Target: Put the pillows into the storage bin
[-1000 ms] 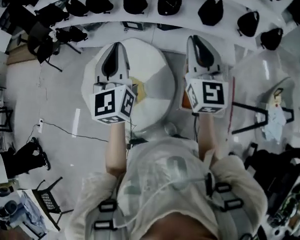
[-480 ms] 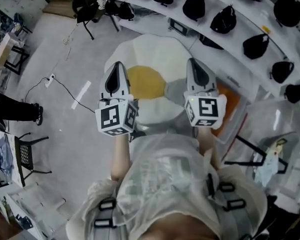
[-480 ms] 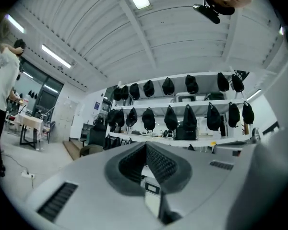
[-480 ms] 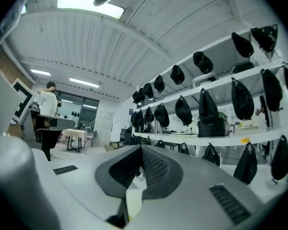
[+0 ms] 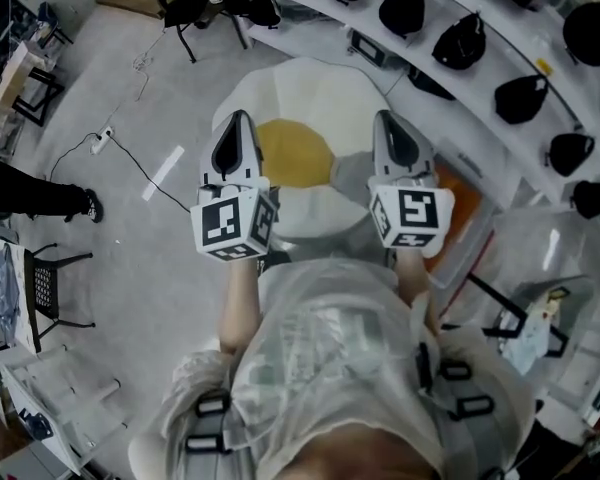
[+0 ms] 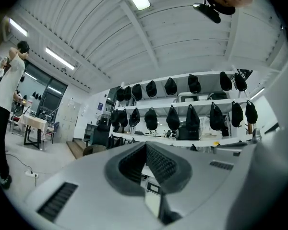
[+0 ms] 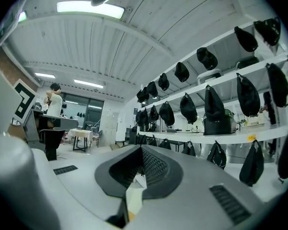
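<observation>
Head view has you holding the fried-egg pillow point(image 5: 315, 98), white with a yellow yolk, out in front of you above the floor point(image 5: 130, 198), one gripper on each side of its near edge. Your left gripper point(image 5: 236, 133) is clamped tight on that edge, and the left gripper view shows a strip of the pillow's white fabric point(image 6: 152, 202) pinched where the jaws meet. Your right gripper point(image 5: 392, 133) is clamped the same way, with a pale fold of the fabric point(image 7: 133, 198) caught in its closed jaws.

The clear storage bin point(image 5: 472, 236) sits low on your right, just beside the pillow and partly under your right gripper. Something orange shows inside it, but you cannot tell what.

By my reading the pickup is done and the drop is not: no part of this pillow is inside the bin yet. You have to swing it right over the opening, lower it and let go with both grippers. No other pillow is plainly in sight.
</observation>
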The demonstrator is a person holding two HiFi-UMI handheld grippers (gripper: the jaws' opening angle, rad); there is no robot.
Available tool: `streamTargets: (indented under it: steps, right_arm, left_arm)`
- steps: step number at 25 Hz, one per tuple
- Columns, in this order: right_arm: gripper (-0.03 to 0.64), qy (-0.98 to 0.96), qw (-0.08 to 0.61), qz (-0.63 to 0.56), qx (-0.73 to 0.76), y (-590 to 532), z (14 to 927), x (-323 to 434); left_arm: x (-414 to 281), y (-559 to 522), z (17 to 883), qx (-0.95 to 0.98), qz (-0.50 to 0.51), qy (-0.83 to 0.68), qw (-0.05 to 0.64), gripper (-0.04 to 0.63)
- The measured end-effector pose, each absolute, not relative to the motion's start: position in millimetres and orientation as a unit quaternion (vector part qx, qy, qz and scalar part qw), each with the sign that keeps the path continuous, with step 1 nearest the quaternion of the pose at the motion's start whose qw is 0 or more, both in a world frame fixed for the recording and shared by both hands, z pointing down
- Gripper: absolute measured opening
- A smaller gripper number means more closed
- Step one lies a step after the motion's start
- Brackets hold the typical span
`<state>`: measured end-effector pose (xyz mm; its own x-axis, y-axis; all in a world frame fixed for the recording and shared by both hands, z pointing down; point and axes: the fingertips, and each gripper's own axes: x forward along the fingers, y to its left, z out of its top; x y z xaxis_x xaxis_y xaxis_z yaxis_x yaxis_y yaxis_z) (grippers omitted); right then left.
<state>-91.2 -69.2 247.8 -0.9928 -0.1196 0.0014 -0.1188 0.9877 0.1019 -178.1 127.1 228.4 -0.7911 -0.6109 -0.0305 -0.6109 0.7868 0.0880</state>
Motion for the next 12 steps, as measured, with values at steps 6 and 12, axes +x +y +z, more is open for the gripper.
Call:
streamTargets:
  steps: [6,12]
  right_arm:
    - [0.008,-0.996,0.011,-0.046,0.070,-71.7,250.2,-88.5]
    - [0.008,-0.997,0.008,-0.049,0.066,-72.1,250.0,-87.1]
  left_arm:
    - [-178.8,126.8,230.7,-0.324,0.052,0.945,-0.006,0.008]
    - [-180.2,124.9,230.3,-0.326,0.055,0.944,-0.009,0.007]
